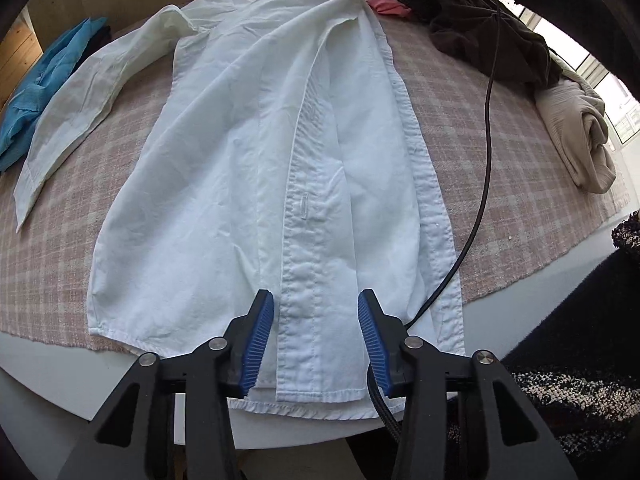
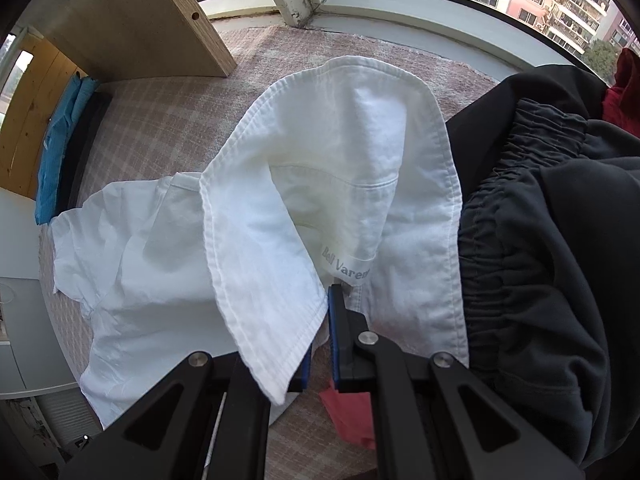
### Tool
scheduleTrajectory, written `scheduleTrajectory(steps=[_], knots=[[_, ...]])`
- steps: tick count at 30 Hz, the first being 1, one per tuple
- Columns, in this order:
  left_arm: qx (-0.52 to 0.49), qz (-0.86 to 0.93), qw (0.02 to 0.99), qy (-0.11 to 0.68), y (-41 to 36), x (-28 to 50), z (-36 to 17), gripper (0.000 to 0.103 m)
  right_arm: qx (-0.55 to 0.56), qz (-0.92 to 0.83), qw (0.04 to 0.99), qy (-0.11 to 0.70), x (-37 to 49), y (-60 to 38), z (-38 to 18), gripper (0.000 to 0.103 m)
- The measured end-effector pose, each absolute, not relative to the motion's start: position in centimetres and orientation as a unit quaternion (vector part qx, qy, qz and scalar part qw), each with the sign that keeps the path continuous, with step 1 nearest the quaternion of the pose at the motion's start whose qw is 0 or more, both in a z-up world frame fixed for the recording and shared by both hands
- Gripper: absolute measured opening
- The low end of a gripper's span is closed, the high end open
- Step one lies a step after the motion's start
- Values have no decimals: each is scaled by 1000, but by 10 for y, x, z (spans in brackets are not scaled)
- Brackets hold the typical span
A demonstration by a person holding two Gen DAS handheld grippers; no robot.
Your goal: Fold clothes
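The tabletop (image 1: pixel 500 160), covered with a pink checked cloth, carries a white button-up shirt (image 1: pixel 248 152) spread lengthwise, hem at the near edge, collar at the far end. One sleeve (image 1: pixel 76 120) lies out to the side, and the front plackets overlap down the middle. Unfolded garments lie alongside: a dark pile (image 2: pixel 552 248), a beige piece (image 1: pixel 580 136) and a blue one (image 1: pixel 36 92).

The right claw (image 2: pixel 320 340) is pressed together, pinching the shirt at the collar (image 2: pixel 344 184). The left claw (image 1: pixel 316 340) is spread, straddling the placket (image 1: pixel 304 320) at the hem without gripping.

Step in hand, as judged: straighten the shirt before folding.
1. Close the left claw on both hem layers.
2. Pull gently against the collar grip.
3. Keep the black cable (image 1: pixel 480 184) clear of the cloth.
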State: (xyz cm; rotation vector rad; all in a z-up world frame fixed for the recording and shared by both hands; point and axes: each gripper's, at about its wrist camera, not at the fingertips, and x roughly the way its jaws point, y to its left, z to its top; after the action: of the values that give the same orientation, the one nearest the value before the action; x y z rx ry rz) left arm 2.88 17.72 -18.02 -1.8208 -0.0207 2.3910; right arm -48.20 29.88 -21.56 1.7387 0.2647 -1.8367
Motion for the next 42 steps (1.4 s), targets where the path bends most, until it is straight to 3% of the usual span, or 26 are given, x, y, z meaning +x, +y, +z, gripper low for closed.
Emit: scheduleTrajectory(steps=[1,2,5,14,16,18,22,23,25,27,31,35,42], knots=[[-606,792,72,-11,177,29,-182,11,653,-690,296,99,-482,299,-216,7],[-605,792,76,-19,175,30,-181,7,652,-691,296,98,-482,300,-216,7],[-593,797,99,-50,174,36,-173,4,649,-693,300,93,-483,303,-214,7],[-592,789,161,-43,211,40,-157,5,639,-703,308,55,-491,309,-207,7],[-606,775,175,-45,222,36,-168,11,635,-708,304,56,-493,307,-209,7],[-622,760,183,-39,232,34,-179,10,642,-702,300,75,-493,312,-211,9],[-613,766,190,-45,228,48,-159,19,643,-705,291,67,-490,326,-205,15],[-608,771,183,-45,222,52,-151,21,641,-708,289,59,-490,329,-201,18],[-599,784,158,-43,206,54,-142,30,640,-709,293,36,-492,331,-197,35],[-598,791,127,-37,188,53,-139,36,632,-718,288,32,-492,331,-187,35],[-597,796,102,-16,165,41,-140,36,578,-765,270,94,-474,321,-148,35],[-575,813,90,-32,130,5,-123,36,554,-760,320,115,-451,302,-120,35],[-525,849,40,-50,66,-125,-90,50,603,-701,371,88,-444,265,-153,38]])
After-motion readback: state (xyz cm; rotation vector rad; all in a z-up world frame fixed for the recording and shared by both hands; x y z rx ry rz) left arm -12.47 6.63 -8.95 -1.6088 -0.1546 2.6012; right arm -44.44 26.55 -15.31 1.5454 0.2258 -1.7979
